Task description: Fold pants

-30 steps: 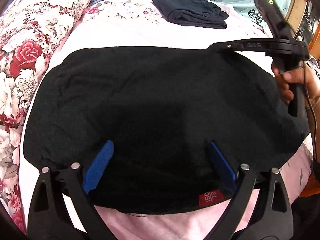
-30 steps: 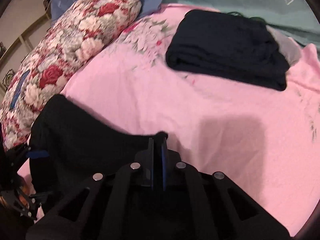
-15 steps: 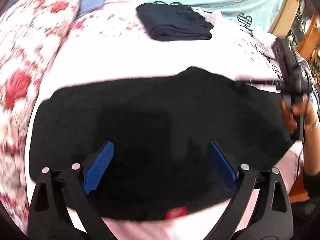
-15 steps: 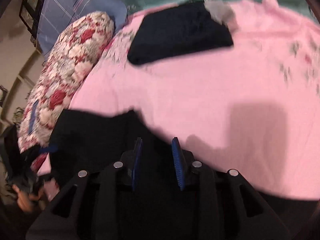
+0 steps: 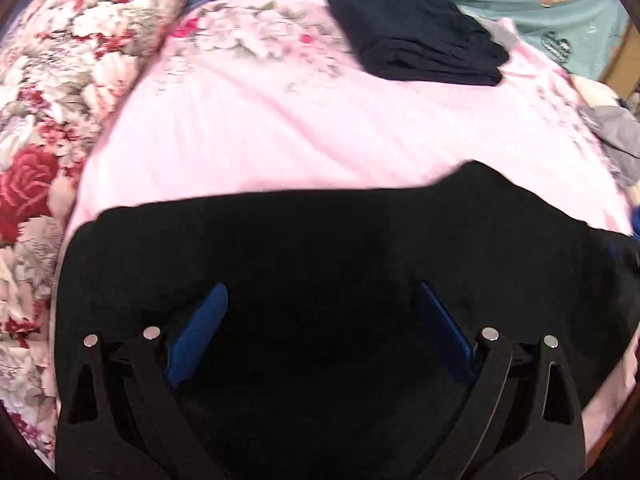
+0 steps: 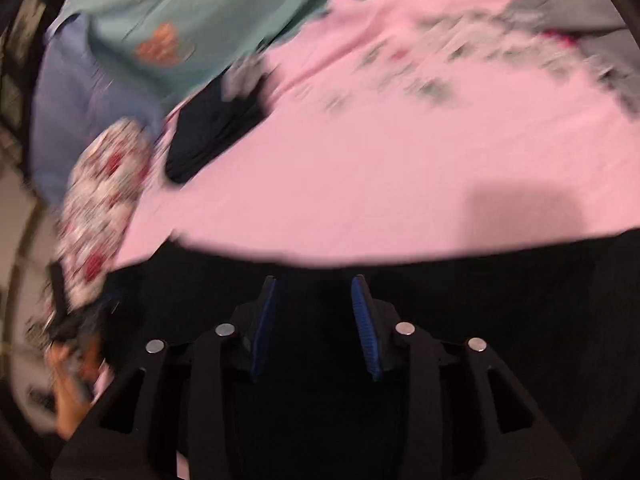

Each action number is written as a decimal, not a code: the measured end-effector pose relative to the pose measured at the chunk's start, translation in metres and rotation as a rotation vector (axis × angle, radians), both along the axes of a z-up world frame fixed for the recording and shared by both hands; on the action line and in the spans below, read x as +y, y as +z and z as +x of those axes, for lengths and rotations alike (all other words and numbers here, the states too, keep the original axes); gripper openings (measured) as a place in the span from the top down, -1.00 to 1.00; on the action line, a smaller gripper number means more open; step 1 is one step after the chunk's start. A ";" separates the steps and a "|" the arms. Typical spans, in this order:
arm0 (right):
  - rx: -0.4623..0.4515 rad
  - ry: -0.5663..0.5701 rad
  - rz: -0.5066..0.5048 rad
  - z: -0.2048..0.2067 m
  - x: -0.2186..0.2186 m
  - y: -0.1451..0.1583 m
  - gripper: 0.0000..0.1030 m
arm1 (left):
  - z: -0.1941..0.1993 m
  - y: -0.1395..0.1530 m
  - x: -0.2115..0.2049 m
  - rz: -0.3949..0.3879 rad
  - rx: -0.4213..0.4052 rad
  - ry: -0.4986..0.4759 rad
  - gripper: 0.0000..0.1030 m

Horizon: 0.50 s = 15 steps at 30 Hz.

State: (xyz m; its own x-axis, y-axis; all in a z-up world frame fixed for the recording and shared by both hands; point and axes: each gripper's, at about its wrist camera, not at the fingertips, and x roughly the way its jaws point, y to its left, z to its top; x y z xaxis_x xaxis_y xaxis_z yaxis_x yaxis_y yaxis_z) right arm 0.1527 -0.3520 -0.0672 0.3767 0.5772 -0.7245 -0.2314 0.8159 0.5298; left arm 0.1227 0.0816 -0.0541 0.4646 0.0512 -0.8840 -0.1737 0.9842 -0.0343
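Note:
Black pants (image 5: 320, 248) lie spread on the pink bedsheet (image 5: 280, 132), filling the lower half of the left wrist view. My left gripper (image 5: 320, 288) hovers over their near part, wide open, its blue pads (image 5: 200, 332) apart with only flat cloth below. In the blurred right wrist view the pants (image 6: 500, 280) show as a dark band under my right gripper (image 6: 314, 280). Its jaws are opening and the pads (image 6: 362, 312) press on nothing. A hand (image 6: 72, 364) on the left gripper shows at the lower left there.
A folded dark garment (image 5: 416, 48) lies at the far side of the sheet, also seen as a folded dark garment (image 6: 212, 132). A floral pillow (image 5: 60, 80) borders the left. A teal blanket (image 5: 520, 0) and grey clothing (image 5: 612, 132) lie far right.
My right gripper, shut on the pants' far edge before, has let go, opened and swung away to the right. The left gripper stayed open and drew back, so the pants sit lower in its view.

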 end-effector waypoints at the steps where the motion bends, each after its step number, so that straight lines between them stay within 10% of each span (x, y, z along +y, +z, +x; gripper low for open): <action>1: 0.042 0.018 -0.009 0.000 0.002 -0.008 0.18 | 0.002 -0.005 0.006 0.010 0.019 0.037 -0.87; 4: 0.059 -0.110 0.087 0.005 -0.052 -0.015 0.30 | 0.002 -0.015 0.019 -0.013 0.033 0.084 -0.87; 9: 0.029 -0.617 -0.087 -0.018 -0.167 0.008 0.21 | 0.000 -0.009 0.021 -0.010 0.036 0.108 -0.87; 15: -0.003 -0.509 -0.034 -0.042 -0.163 0.017 -0.11 | -0.003 -0.012 0.036 -0.024 0.043 0.104 -0.87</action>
State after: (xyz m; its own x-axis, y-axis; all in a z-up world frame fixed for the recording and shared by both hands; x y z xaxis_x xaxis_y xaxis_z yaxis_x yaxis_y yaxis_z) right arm 0.1106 -0.5148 -0.0502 0.6062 0.2964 -0.7380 0.1983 0.8423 0.5012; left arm 0.1200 0.1179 -0.0666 0.4192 0.0762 -0.9047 -0.2770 0.9597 -0.0475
